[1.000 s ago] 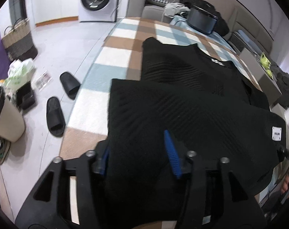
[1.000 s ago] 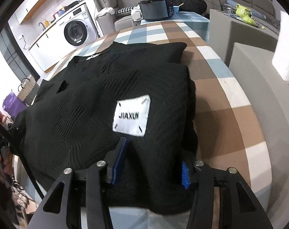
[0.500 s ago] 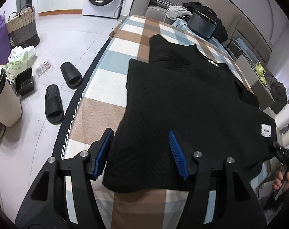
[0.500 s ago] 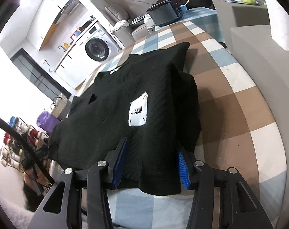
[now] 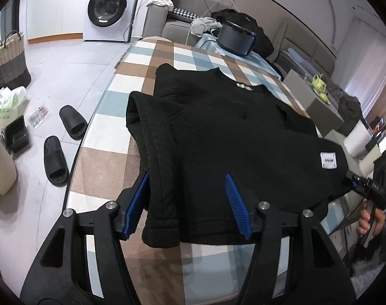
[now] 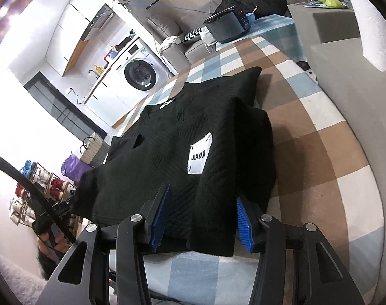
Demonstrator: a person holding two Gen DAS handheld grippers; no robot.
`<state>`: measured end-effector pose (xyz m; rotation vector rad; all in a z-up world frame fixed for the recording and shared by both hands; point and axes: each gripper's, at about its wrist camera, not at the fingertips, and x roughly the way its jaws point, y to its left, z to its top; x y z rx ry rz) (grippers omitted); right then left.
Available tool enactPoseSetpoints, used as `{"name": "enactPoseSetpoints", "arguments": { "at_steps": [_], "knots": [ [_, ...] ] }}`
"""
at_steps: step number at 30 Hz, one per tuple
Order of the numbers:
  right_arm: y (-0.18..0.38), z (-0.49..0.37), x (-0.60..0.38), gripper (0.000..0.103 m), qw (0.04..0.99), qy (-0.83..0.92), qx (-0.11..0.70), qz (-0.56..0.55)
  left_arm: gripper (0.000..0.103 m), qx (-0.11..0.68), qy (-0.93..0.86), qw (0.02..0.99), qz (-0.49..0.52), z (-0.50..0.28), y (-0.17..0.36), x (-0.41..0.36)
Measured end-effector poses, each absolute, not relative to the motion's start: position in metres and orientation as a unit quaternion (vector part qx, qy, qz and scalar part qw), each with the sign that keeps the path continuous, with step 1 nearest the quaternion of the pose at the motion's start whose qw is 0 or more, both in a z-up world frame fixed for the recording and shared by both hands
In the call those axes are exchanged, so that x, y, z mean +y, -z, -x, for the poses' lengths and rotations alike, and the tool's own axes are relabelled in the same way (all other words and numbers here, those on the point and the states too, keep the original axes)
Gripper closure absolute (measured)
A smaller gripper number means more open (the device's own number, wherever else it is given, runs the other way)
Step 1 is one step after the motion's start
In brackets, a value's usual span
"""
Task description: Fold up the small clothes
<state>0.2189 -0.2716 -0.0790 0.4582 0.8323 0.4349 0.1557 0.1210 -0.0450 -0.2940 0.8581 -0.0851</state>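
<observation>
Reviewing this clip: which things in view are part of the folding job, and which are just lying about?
Part of the job:
- black sweater with the white patch
- left gripper, right gripper, jaws open at its near hem
- checked table under it

Lying about:
- slippers
- washing machine
- woven basket
- black appliance
- shoe rack

Worktop checks hidden beneath black sweater. Patch lettering too small to read in left wrist view. Right gripper fingers hidden behind sweater's hem, far right.
</observation>
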Motion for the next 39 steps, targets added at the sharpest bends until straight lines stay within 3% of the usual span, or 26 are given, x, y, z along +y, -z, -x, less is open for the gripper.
{"name": "enactPoseSetpoints", "arguments": {
  "at_steps": [9, 20, 31, 32, 34, 35, 36, 39],
  "knots": [
    [0.085, -0.22, -0.273, 0.054, 0.866, -0.194, 0.412, -0.206, 0.046, 0.416, 0.018, 0.894, 0.162, -0.138, 0.049, 0.138],
    [0.084, -0.223, -0.27, 0.054, 0.866, -0.194, 0.413, -0.207, 0.046, 0.414, 0.104, 0.895, 0.132, -0.158, 0.041, 0.077],
    [0.086, -0.226, -0.277, 0.054, 0.864, -0.19, 0.41, -0.222, 0.046, 0.434, 0.006, 0.874, 0.22, -0.177, 0.077, 0.14],
    [0.086, -0.227, -0.277, 0.054, 0.864, -0.19, 0.409, -0.223, 0.049, 0.431, 0.005, 0.875, 0.221, -0.179, 0.077, 0.141],
    [0.084, -0.229, -0.276, 0.055, 0.866, -0.191, 0.405, -0.224, 0.069, 0.427, -0.006, 0.879, 0.212, -0.183, 0.078, 0.143],
    [0.083, -0.23, -0.275, 0.058, 0.868, -0.189, 0.4, -0.224, 0.087, 0.427, -0.013, 0.88, 0.21, -0.186, 0.079, 0.144],
    [0.083, -0.23, -0.275, 0.067, 0.869, -0.188, 0.4, -0.222, 0.096, 0.425, -0.016, 0.88, 0.213, -0.187, 0.079, 0.147],
    [0.08, -0.232, -0.275, 0.094, 0.879, -0.172, 0.392, -0.211, 0.102, 0.403, -0.029, 0.888, 0.221, -0.189, 0.074, 0.155]
  ]
}}
